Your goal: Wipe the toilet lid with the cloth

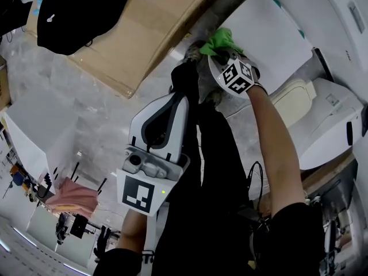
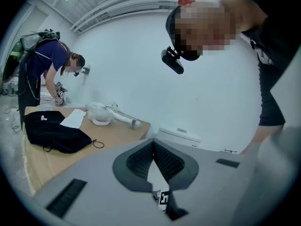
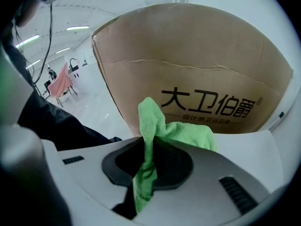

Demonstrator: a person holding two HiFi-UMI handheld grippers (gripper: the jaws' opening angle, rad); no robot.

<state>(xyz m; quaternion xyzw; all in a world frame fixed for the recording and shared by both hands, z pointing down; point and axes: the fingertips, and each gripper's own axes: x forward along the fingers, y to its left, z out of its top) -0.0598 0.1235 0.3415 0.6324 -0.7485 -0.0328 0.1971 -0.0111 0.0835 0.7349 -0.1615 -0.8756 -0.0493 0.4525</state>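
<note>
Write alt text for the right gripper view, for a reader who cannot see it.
The right gripper is shut on a green cloth, whose corner sticks up above the jaws. Behind it stands a brown cardboard box with dark printed characters.

Left gripper point(image 1: 179, 99) and right gripper point(image 1: 224, 53) have pale grey shells, dark ribbed pads point(image 2: 138, 160) and cubes point(image 1: 237, 76) of black-and-white markers. The person wears a black short-sleeved top point(image 1: 294, 223) and trousers point(image 1: 215, 154), with a thin cable point(image 1: 253, 173) at the waist.
</note>
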